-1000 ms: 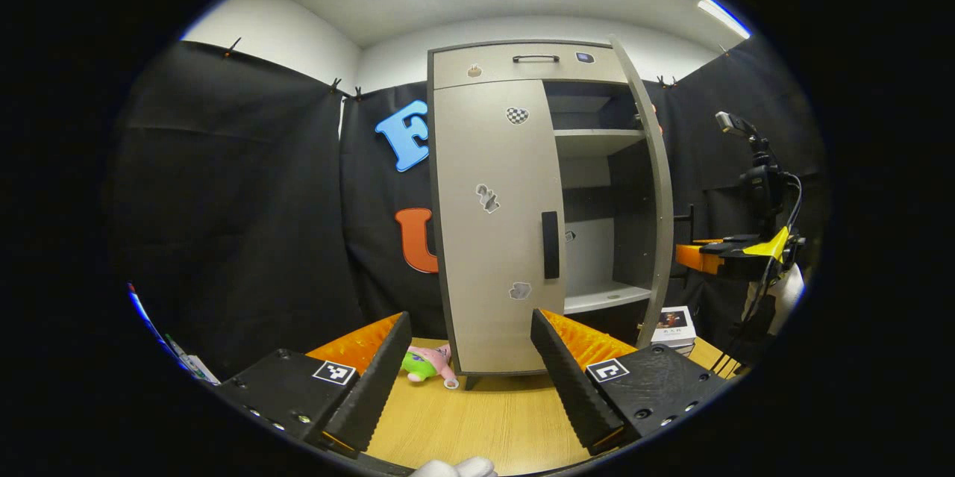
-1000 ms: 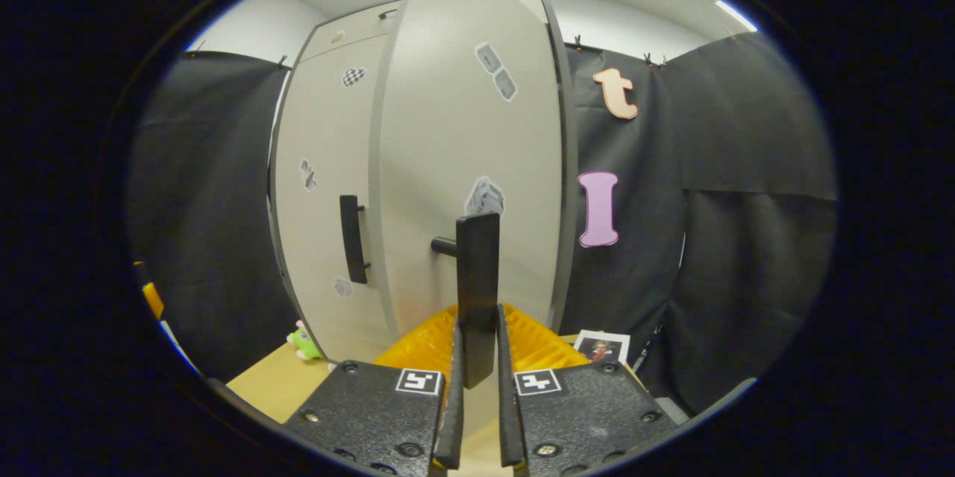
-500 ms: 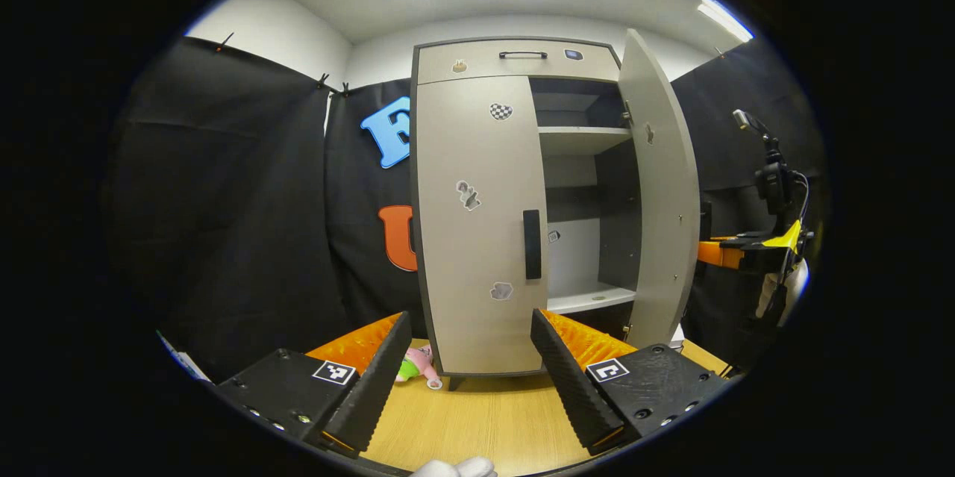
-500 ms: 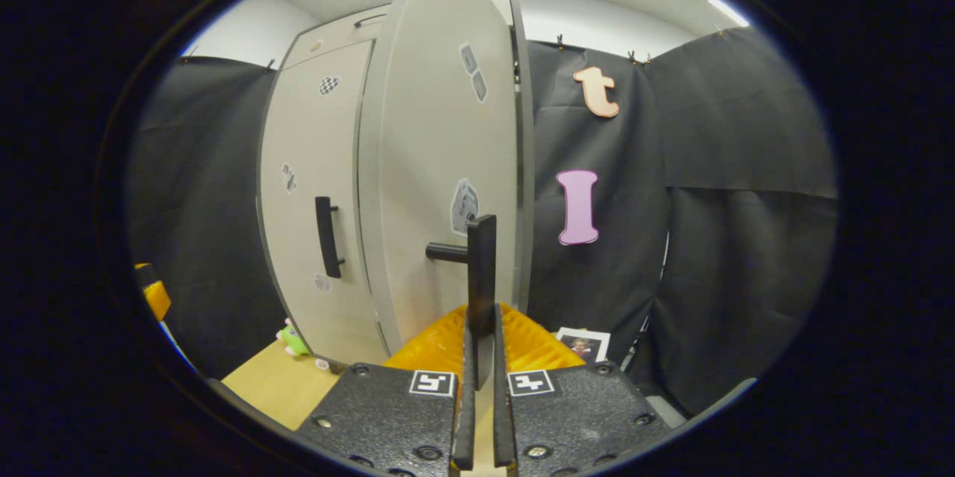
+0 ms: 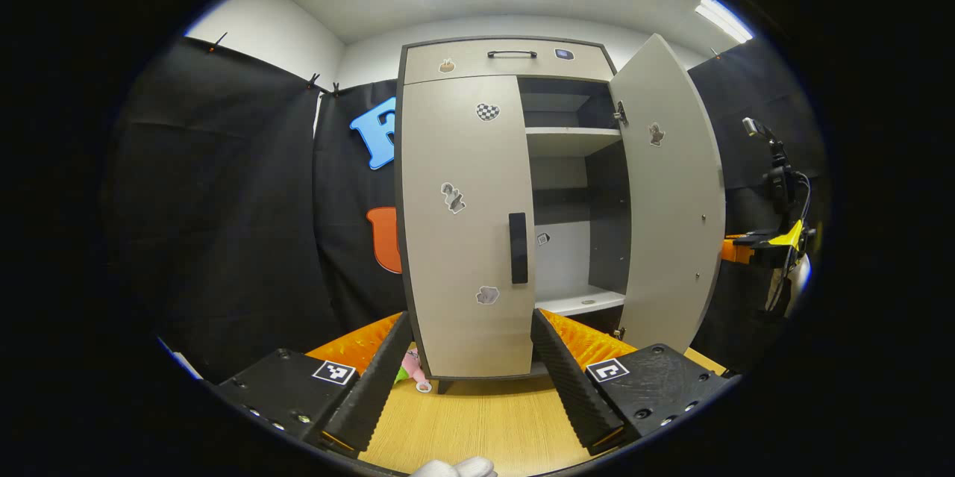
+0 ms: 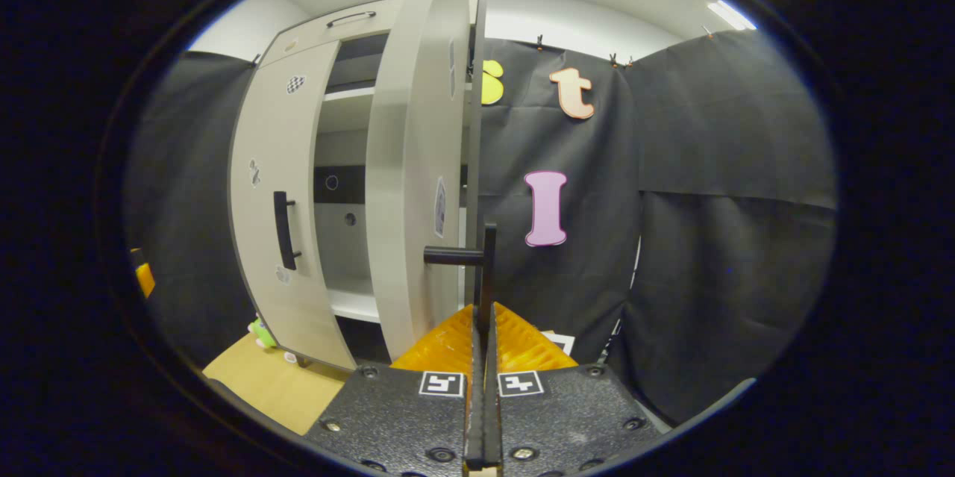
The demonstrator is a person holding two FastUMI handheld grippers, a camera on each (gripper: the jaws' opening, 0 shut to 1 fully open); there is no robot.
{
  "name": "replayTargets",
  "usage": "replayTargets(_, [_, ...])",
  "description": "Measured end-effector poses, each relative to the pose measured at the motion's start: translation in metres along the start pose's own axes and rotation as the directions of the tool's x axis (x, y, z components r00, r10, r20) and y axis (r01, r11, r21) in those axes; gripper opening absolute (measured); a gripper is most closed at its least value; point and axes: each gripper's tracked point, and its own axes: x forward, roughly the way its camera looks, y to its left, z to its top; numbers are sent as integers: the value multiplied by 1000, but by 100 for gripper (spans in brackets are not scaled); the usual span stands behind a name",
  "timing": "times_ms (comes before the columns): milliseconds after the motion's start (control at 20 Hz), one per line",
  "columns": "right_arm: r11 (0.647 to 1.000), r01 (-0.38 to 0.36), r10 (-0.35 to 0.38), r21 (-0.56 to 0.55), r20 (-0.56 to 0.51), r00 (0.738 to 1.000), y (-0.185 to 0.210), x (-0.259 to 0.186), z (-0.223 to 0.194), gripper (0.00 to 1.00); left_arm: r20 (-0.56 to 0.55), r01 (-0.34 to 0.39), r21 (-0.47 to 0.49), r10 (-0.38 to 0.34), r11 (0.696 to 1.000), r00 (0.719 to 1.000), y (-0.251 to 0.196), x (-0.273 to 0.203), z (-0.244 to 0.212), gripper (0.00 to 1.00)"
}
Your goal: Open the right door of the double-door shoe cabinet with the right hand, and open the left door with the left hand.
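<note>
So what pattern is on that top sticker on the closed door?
A black-and-white checkered heart-shaped sticker, clearest in the left gripper view.

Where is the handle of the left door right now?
In the left gripper view the left door's handle sits upright on the closed left door, at its right edge beside the open compartment, above and between the open left tongs.

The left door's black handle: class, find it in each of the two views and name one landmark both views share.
Left gripper view: left door's black handle, centre, on the closed door's right edge.
Right gripper view: same handle, left of centre, beside the open compartment.
Shared landmark: the checkered sticker high on that door.
</note>
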Motion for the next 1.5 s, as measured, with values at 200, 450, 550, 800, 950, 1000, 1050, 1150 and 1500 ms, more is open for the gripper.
replayTargets(200, [999,-30,30,30,-7,1000,-5,1,-2,4,0,19,-1,-19,1000,1000,-2,1,-1,96])
replayTargets(450, [999,-29,29,30,-8,1000,-6,1,-3,4,4,42,0,-42,999,999,-4,3,-3,96])
replayTargets(550, [999,-22,23,39,-11,1000,-7,-1,-4,4,5,49,2,-49,999,999,-5,4,-3,96])
replayTargets(800, [1000,26,-26,18,24,999,-16,-26,13,13,1,51,-2,-51,999,999,-5,5,-4,96])
replayTargets(950, [996,72,-69,-43,64,996,-16,-50,29,35,-2,44,1,-44,999,999,-1,7,-4,96])
replayTargets(1000, [996,73,-70,-46,72,995,-10,-58,34,43,-2,36,8,-36,999,999,2,8,-5,96])
replayTargets(1050, [996,85,-82,-42,72,994,-8,-65,34,61,-6,28,13,-27,1000,1000,5,9,-6,96])
replayTargets(1150, [999,51,-50,-12,66,997,13,-77,30,76,-9,22,7,-22,1000,1000,7,11,-6,96])
replayTargets(1500, [999,-49,49,-3,20,999,89,-99,-12,90,-19,43,-2,-43,999,999,6,40,-14,96])
